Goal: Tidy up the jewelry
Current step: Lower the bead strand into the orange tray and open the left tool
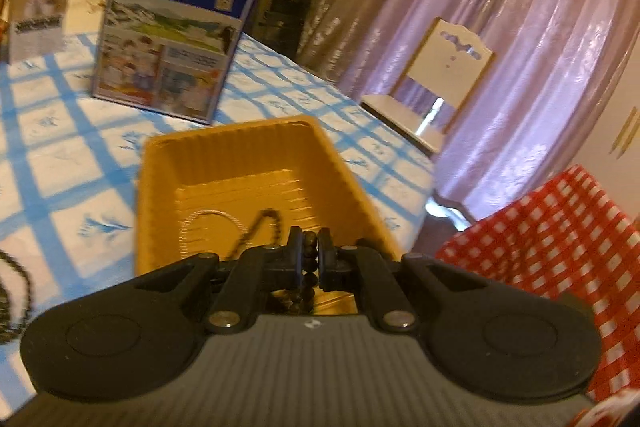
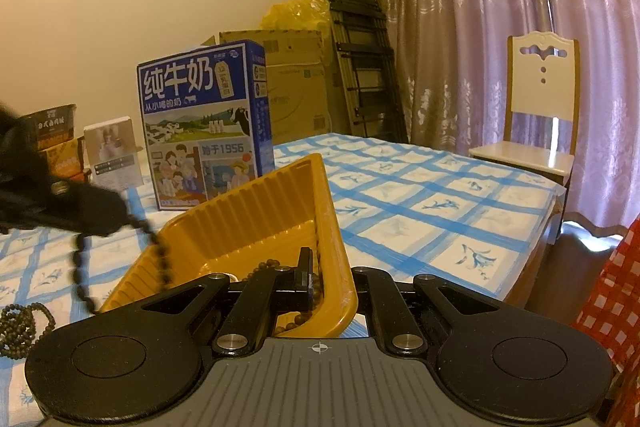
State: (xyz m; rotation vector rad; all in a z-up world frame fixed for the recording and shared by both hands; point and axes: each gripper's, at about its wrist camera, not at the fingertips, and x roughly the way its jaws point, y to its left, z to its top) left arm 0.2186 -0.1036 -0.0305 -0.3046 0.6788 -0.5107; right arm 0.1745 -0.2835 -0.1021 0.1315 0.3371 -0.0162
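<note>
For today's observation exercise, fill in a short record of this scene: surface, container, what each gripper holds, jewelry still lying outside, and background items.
surface: table with a blue-checked cloth
container: yellow tray, tilted up on one side in the right wrist view
left gripper: shut on a dark bead strand over the tray
right gripper: shut on the tray's wall
in tray: a pale chain and brown beads
outside tray: beaded bracelet on the cloth
background: blue milk carton box, white chair
</note>
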